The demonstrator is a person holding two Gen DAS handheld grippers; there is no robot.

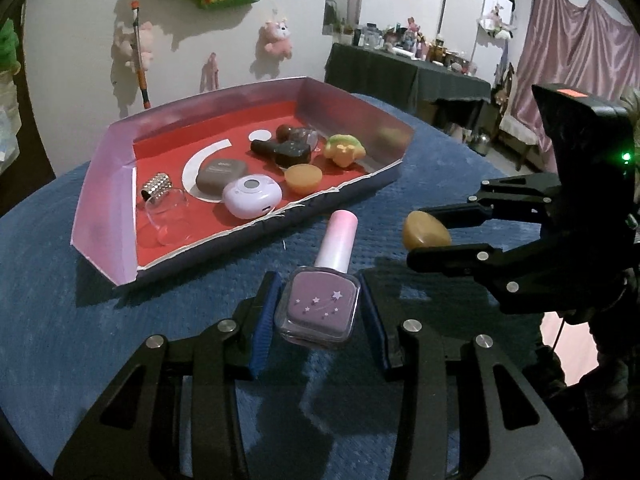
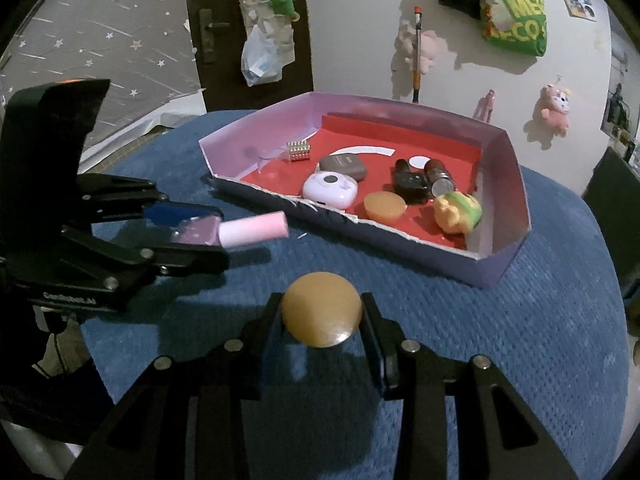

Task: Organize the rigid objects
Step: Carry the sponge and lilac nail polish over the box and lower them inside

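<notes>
My left gripper [image 1: 320, 312] is shut on a purple nail polish bottle [image 1: 320, 308] with a pink cap, held above the blue cloth. The same bottle [image 2: 208, 230] shows in the right wrist view, inside the left gripper [image 2: 216, 236]. My right gripper [image 2: 322, 316] is shut on a round tan soap-like puck [image 2: 322, 314], also lifted off the cloth. The left wrist view shows that puck [image 1: 426, 230] in the right gripper [image 1: 420, 236] at right. Just beyond both stands a shallow box [image 1: 104, 184] with pink walls and a red floor, seen too as the box [image 2: 516, 184].
The box holds a white round case [image 1: 252, 196], a grey case [image 1: 222, 174], a silver-capped clear bottle [image 1: 162, 200], an orange puck [image 1: 303, 178], dark bottles [image 1: 288, 148] and a yellow-green toy [image 1: 344, 148]. A blue cloth [image 1: 72, 320] covers the table. Plush toys hang on the wall.
</notes>
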